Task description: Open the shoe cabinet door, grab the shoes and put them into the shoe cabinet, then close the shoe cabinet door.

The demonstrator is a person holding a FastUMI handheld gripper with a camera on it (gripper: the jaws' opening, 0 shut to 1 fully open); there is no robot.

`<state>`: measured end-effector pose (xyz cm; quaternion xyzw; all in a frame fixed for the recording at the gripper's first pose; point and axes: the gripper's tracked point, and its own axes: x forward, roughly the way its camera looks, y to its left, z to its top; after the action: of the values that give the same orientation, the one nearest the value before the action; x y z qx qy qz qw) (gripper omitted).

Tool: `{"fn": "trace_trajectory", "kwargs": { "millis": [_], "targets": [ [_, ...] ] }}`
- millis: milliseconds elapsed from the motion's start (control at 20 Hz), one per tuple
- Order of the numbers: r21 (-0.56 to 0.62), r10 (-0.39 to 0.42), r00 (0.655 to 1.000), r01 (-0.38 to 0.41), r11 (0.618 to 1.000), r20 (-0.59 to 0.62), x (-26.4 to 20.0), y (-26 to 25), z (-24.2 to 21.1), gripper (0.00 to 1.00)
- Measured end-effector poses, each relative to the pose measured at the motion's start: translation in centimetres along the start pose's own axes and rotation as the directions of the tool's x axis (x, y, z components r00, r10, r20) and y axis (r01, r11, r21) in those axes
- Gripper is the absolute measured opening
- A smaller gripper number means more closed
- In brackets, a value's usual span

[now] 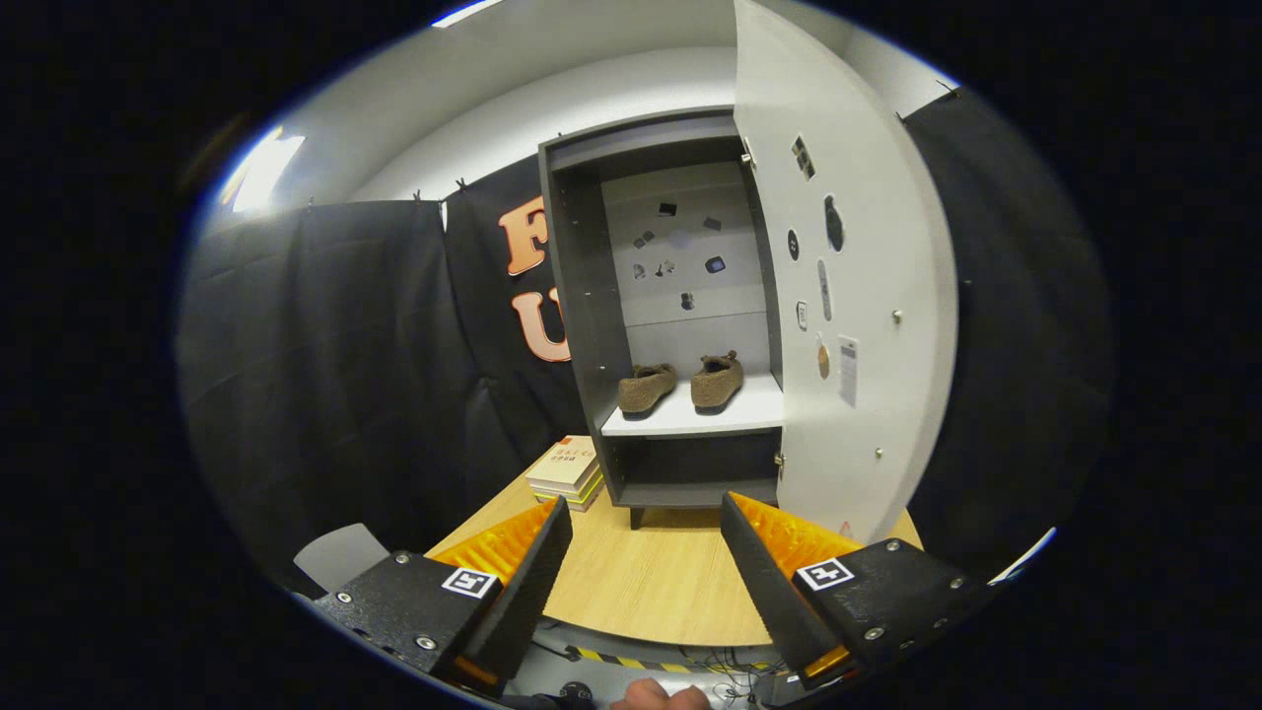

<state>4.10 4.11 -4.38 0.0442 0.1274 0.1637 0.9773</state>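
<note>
Gripper (646, 562) released, fingers spread wide, nothing btwn them, held above wooden table (651, 592). Shoe cabinet (592, 325) upright beyond fingers at table's far end; door (848, 296) swung fully open. Two brown shoes (680, 385) side by side on white shelf (690, 419) inside. Book stack (567, 471) just beside cabinet base.

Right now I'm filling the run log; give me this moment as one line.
door: open | shoes: both on cabinet shelf | gripper: fingers open, empty, back from cabinet | left: close door
</note>
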Motion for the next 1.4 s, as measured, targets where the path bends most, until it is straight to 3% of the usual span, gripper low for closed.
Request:
{"fn": "trace_trajectory", "kwargs": {
  "millis": [100,300,950,1400],
  "targets": [
    [-0.029,0.055,0.998,-0.054,0.998,0.024,-2.2,-1.0,0.1,0.95],
    [0.024,0.072,0.997,-0.073,0.997,0.043,-4.1,-4.8,0.5,0.95],
    [0.06,-0.021,0.99,0.013,0.998,0.137,-2.6,-18.3,4.7,0.95],
    [0.041,-0.112,0.986,0.108,0.993,0.127,0.0,-19.4,5.6,0.93]
  ]
}}
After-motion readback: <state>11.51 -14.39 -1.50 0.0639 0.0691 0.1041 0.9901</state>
